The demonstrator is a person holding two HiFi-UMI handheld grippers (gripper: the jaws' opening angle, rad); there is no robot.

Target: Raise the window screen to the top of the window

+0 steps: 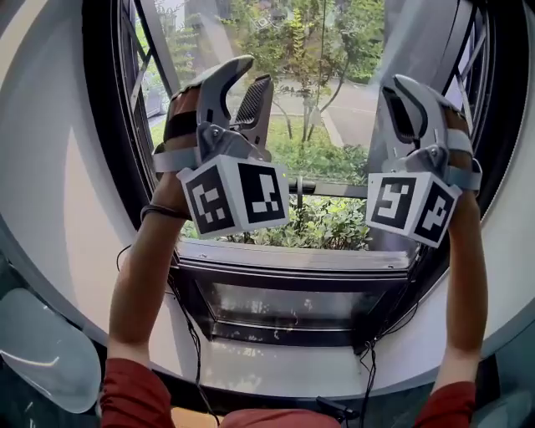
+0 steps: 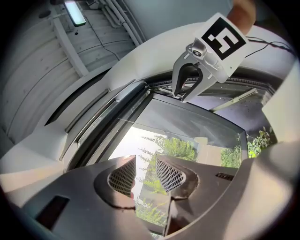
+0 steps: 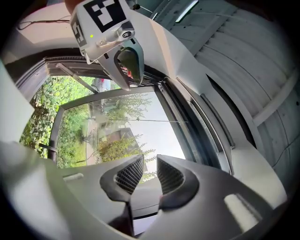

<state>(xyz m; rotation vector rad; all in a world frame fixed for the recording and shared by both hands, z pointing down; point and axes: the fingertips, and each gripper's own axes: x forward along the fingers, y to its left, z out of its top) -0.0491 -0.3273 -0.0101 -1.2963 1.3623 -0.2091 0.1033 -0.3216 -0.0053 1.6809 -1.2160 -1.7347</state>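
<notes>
My two grippers are held up in front of the window (image 1: 318, 100), both above its lower frame. The left gripper (image 1: 251, 73) points up at the pane, and its jaws stand apart with only the garden showing between them (image 2: 143, 161). To its right the right gripper (image 1: 410, 88) is just as high, its jaws also apart and empty (image 3: 150, 161). Each gripper shows in the other's view, the right gripper (image 2: 180, 96) and the left gripper (image 3: 133, 77) both near the window's top frame. A grey bar (image 1: 292, 257) lies along the bottom of the opening. I cannot make out the screen's mesh.
A dark lower pane (image 1: 284, 305) sits under the grey bar. Black cables (image 1: 368, 368) hang over the white sill. A railing (image 1: 330, 189) runs outside the glass. A thin line (image 3: 140, 120) crosses the pane. A ceiling lamp (image 2: 75, 13) is lit overhead.
</notes>
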